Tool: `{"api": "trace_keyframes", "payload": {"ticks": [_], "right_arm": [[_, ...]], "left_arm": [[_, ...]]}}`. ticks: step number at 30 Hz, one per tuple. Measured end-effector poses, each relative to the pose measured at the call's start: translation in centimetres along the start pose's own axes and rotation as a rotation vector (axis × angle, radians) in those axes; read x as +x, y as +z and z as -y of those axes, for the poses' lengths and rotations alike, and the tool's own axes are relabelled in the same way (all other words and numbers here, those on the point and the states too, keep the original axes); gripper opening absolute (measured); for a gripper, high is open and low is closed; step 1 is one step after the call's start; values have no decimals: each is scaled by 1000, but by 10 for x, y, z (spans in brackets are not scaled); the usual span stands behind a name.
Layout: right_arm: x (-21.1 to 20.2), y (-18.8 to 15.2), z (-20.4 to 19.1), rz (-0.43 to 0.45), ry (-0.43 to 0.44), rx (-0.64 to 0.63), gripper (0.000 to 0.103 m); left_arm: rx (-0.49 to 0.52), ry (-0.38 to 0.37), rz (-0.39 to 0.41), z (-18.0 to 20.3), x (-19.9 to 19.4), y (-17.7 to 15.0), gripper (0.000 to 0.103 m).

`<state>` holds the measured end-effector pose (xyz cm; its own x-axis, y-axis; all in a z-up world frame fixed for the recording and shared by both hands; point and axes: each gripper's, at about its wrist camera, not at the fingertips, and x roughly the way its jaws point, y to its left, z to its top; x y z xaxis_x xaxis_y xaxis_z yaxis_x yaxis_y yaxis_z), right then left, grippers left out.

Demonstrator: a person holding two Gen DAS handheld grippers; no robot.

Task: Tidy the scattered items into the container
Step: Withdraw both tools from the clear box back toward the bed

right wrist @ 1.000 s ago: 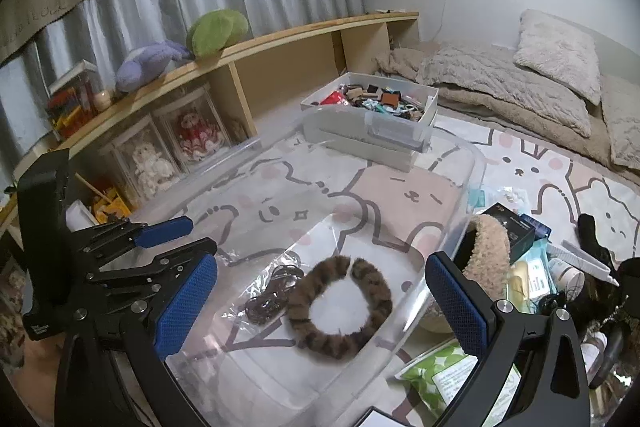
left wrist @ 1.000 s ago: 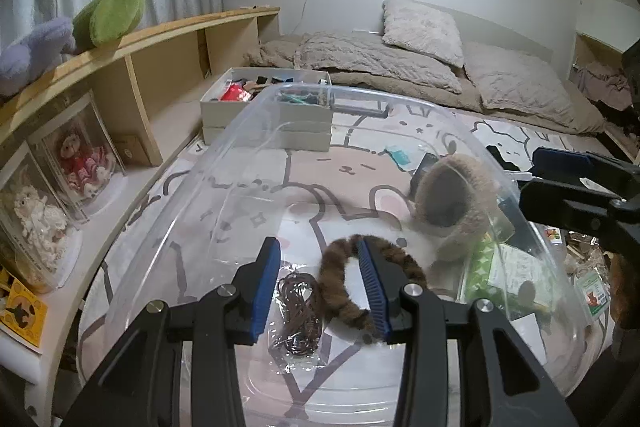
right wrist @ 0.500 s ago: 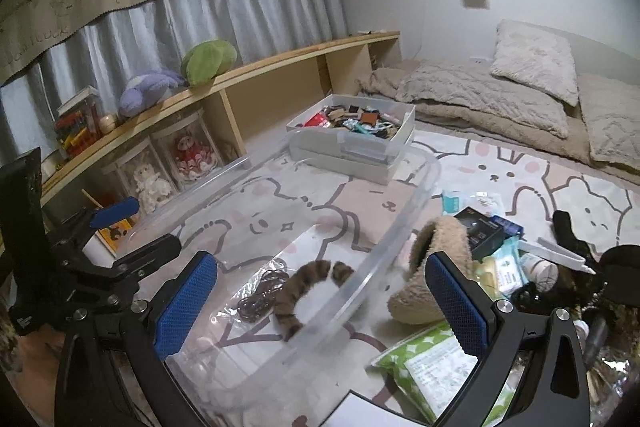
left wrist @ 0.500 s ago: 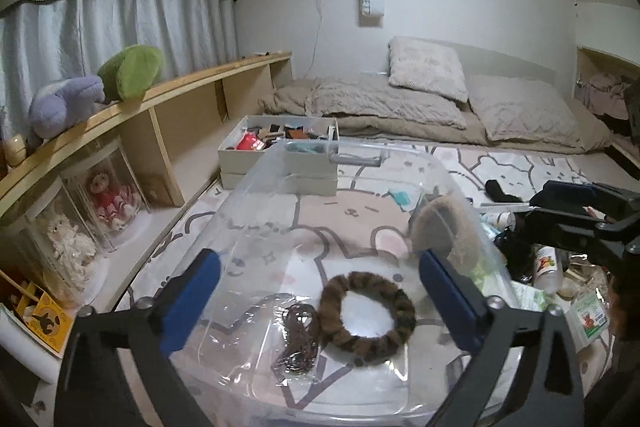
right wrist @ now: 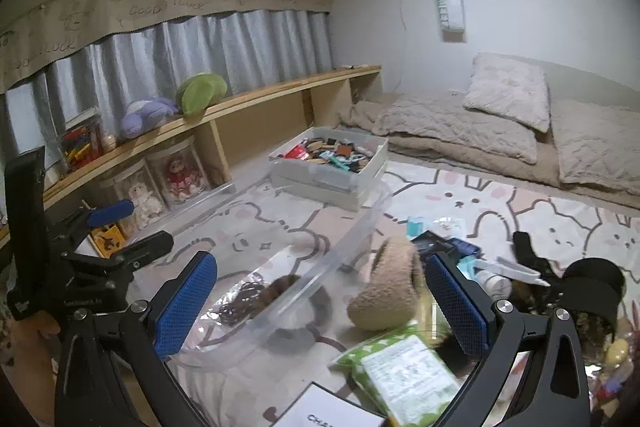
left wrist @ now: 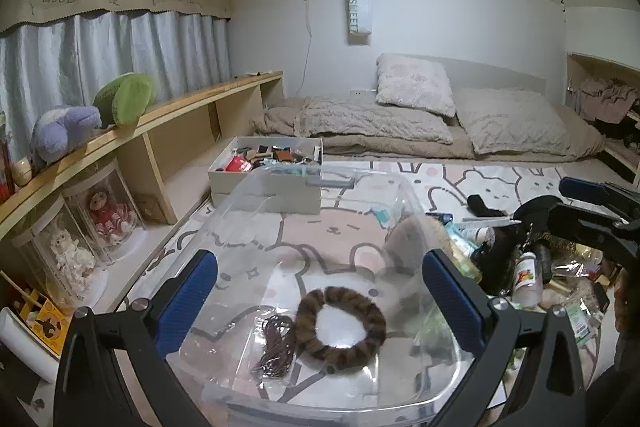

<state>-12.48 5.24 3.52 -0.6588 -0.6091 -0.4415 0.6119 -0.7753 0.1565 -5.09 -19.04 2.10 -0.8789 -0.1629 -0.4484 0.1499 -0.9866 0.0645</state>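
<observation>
A: Container [left wrist: 400,187], entry one: clear rigid plastic tub with rounded corners, on the bunny-print rug [left wrist: 500,179] straight ahead of your left hand-held gripper [left wrist: 320,291]. That gripper's jaws stand at full spread, with nothing between the blue ribbed pads.

B: And inside it?

A: Two items. Fur scrunchie [left wrist: 340,323]: brown striped, soft ring, lying flat on the tub floor. Just beside it on the left, a coil of dark cord [left wrist: 274,347] in a crinkled clear sleeve.

B: Your right hand-held gripper [right wrist: 320,303]?

A: Also wide open and empty, looking over the tub's right rim at the loose pile on the rug.

B: List that pile, nearest first.

A: Green wipes pack [right wrist: 404,367]: soft foil pouch, white label, slippery. Beige fleecy piece [right wrist: 384,291]: plush, rounded, right against the tub wall on the outside. Behind it a small dark box [right wrist: 436,243], a white bottle [right wrist: 494,281], and a black band [right wrist: 592,287] farther right.

B: Best handling for the next pick, as I judge it?

A: Take the fleecy piece; it is closest to the rim and squashes easily, so you should close across its narrow middle and lift it clear of the wall before you carry it in. Grip the pouch by an edge, since its flat face may slide.

B: Farther back?

A: White box [right wrist: 332,167] of mixed small things, then a wooden shelf [right wrist: 280,91] with plush toys, then bedding [right wrist: 460,123] and pillows against the wall.
</observation>
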Motion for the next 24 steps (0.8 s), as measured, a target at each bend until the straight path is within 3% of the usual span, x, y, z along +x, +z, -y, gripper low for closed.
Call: {"api": "trace_keyframes", "payload": {"ticks": [24], "right_arm": [[-104, -14, 131, 86, -260, 120, 103]], "left_arm": [[0, -147, 49, 79, 13, 24, 103]]}}
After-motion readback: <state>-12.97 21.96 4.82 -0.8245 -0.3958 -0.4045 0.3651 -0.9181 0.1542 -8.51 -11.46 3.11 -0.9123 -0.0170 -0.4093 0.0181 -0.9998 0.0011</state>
